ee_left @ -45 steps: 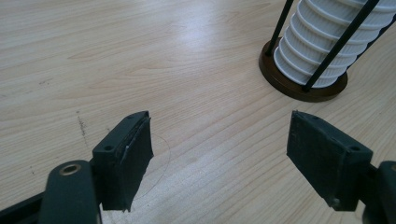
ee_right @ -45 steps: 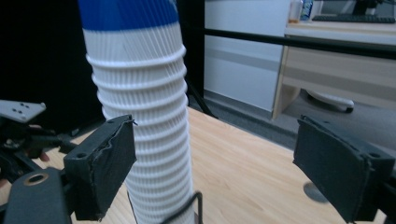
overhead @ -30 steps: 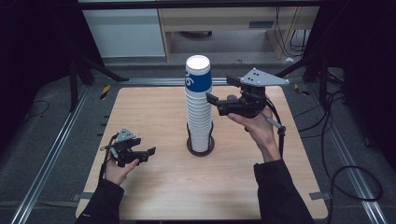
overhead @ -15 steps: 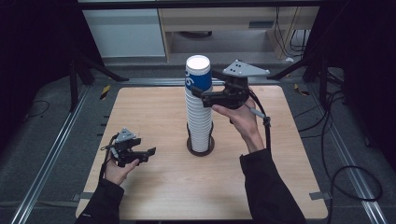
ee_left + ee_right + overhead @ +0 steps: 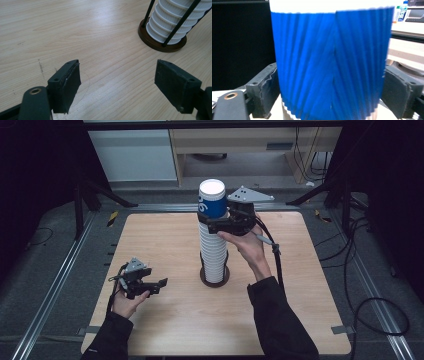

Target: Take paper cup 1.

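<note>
Two forearms in dark long sleeves, each hand carrying a black two-jaw gripper. The left gripper (image 5: 159, 283) has a small grey three-cornered plate on top and a thin black cable. The right gripper (image 5: 212, 221) bears a larger grey three-cornered plate dotted with small holes, and a thick black cable. Up close, each jaw is a matte black block with worn, scuffed pads (image 5: 71, 86), small recessed screws, and a brass-ringed hole.

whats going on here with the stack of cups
A person works a gripper in each hand. The right gripper is at the blue top cup of a tall paper cup stack in a holder on the wooden table. Its jaws have just been closing, and the cup sits between them. The left gripper is open above the table, holding nothing.
</note>
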`<state>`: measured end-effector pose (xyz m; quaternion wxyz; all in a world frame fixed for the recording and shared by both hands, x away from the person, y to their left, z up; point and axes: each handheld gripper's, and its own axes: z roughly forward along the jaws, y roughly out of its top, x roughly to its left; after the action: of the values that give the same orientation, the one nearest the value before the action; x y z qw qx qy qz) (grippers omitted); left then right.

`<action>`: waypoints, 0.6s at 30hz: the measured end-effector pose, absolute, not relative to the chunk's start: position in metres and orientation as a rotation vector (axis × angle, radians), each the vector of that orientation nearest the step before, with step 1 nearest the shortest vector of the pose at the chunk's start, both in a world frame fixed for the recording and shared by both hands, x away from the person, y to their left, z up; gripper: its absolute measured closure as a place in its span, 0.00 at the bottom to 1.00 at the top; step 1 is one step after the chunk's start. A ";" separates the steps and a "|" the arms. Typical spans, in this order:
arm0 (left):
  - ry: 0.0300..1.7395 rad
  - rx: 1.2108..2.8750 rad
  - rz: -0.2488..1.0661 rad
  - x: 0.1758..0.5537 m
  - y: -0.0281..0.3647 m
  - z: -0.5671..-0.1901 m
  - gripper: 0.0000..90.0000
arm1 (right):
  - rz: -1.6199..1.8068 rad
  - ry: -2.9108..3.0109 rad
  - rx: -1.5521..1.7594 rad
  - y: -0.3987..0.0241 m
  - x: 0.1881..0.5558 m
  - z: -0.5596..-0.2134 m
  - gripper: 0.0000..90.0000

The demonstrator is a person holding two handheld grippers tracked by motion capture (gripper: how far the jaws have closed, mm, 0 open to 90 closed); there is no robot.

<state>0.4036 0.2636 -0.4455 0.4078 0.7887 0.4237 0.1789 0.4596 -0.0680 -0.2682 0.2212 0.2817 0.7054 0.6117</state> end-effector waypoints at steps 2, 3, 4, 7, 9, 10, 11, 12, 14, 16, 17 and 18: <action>1.066 1.986 0.450 0.404 0.263 -0.445 0.22 | 1.687 1.949 0.785 -0.066 0.461 -0.270 0.15; 1.067 1.988 0.452 0.404 0.263 -0.445 0.22 | 1.683 1.946 0.784 -0.066 0.462 -0.271 0.16; 1.069 1.989 0.453 0.404 0.263 -0.445 0.22 | 1.688 1.945 0.785 -0.065 0.462 -0.271 0.17; 1.068 1.987 0.452 0.404 0.263 -0.445 0.22 | 1.695 1.942 0.784 -0.065 0.463 -0.271 0.18; 1.068 1.989 0.449 0.404 0.263 -0.446 0.22 | 1.693 1.943 0.782 -0.065 0.462 -0.271 0.19; 1.069 1.992 0.450 0.404 0.263 -0.446 0.22 | 1.698 1.942 0.784 -0.066 0.462 -0.271 0.19; 1.069 1.992 0.449 0.404 0.263 -0.446 0.22 | 1.698 1.939 0.785 -0.066 0.462 -0.270 0.19; 1.070 1.993 0.448 0.404 0.263 -0.446 0.22 | 1.703 1.934 0.779 -0.066 0.462 -0.270 0.19; 1.069 1.994 0.447 0.404 0.263 -0.446 0.22 | 1.722 1.919 0.774 -0.067 0.461 -0.267 0.19; 1.071 1.993 0.448 0.404 0.263 -0.446 0.22 | 1.721 1.913 0.768 -0.068 0.460 -0.264 0.19; 1.070 1.992 0.446 0.404 0.263 -0.446 0.22 | 1.717 1.912 0.767 -0.068 0.460 -0.263 0.19; 1.071 1.992 0.449 0.404 0.263 -0.446 0.22 | 1.721 1.914 0.766 -0.069 0.460 -0.262 0.20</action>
<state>0.4040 0.2631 -0.4460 0.4060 0.7896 0.4244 0.1779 0.4600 -0.0685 -0.2618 0.2262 0.2779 0.6942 0.6243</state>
